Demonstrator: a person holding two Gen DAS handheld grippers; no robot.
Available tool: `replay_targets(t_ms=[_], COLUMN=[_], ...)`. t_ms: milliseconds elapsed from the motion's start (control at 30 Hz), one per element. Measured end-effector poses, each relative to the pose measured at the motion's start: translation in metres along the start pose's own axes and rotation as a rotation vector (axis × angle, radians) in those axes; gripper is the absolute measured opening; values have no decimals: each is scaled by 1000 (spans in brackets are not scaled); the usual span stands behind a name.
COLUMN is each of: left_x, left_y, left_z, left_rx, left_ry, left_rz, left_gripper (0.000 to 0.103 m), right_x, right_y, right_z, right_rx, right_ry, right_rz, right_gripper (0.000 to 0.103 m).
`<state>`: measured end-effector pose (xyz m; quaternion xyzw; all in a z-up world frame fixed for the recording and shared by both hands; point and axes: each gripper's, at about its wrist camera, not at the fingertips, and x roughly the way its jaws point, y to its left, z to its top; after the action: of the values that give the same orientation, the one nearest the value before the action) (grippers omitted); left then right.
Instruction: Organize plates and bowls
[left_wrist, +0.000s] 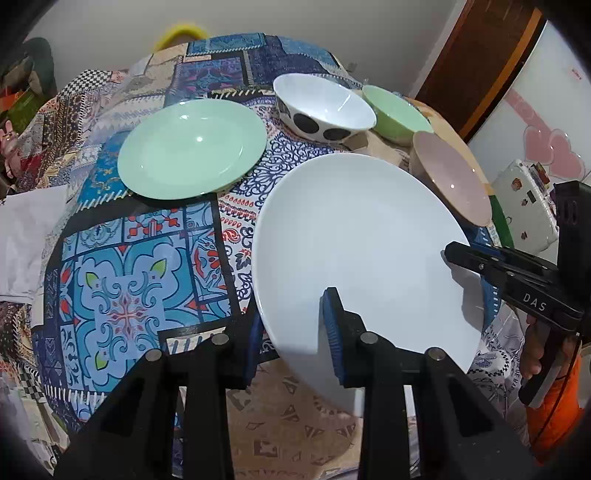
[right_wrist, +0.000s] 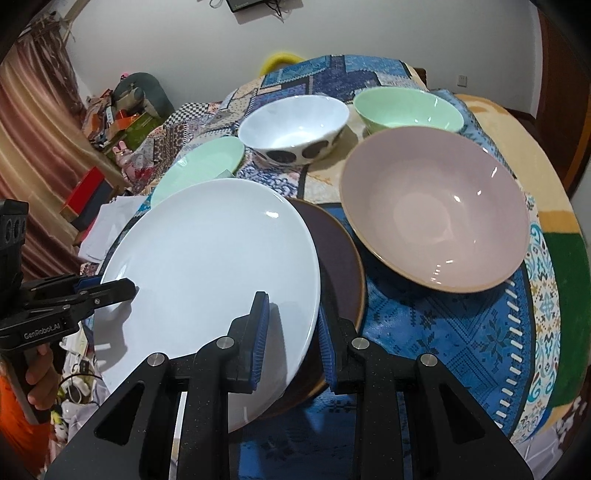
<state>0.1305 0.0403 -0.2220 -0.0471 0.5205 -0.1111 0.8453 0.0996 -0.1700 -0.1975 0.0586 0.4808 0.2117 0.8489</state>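
A large white plate (left_wrist: 354, 243) (right_wrist: 210, 273) is held tilted above the table. My left gripper (left_wrist: 291, 339) is shut on its near-left rim, and my right gripper (right_wrist: 291, 339) is shut on its right rim; the right one also shows in the left wrist view (left_wrist: 458, 258). A dark brown plate (right_wrist: 340, 258) lies under the white one. A green plate (left_wrist: 192, 147) (right_wrist: 199, 166) lies at the left. A pink bowl (right_wrist: 432, 210) (left_wrist: 450, 177), a white bowl with black dots (left_wrist: 325, 107) (right_wrist: 295, 125) and a green bowl (left_wrist: 395, 110) (right_wrist: 406, 107) stand further back.
The table carries a patterned patchwork cloth (left_wrist: 129, 280) (right_wrist: 443, 325). White paper (left_wrist: 26, 236) lies at its left edge. A white appliance (left_wrist: 528, 203) and a wooden door (left_wrist: 476, 62) are at the right. Clutter (right_wrist: 122, 107) lies on the floor at the left.
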Motion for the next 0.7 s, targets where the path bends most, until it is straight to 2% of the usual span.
replay_targets(t_ms=[433,567,700], left_x=[29,38,40], left_y=[2,1,2], left_z=[11,11,12], left_rx=[-7,8,0], left_ry=[47,61,67], left_rz=[-5,33,15], left_gripper=[32,31,31], right_x=[9,8,8], right_y=[-14,-15,-16], right_z=[0,2,4], right_rx=[26,24,31], right_ry=[19,13,7], right_rz=[-6,-9,-11], right_gripper=[23,23,23])
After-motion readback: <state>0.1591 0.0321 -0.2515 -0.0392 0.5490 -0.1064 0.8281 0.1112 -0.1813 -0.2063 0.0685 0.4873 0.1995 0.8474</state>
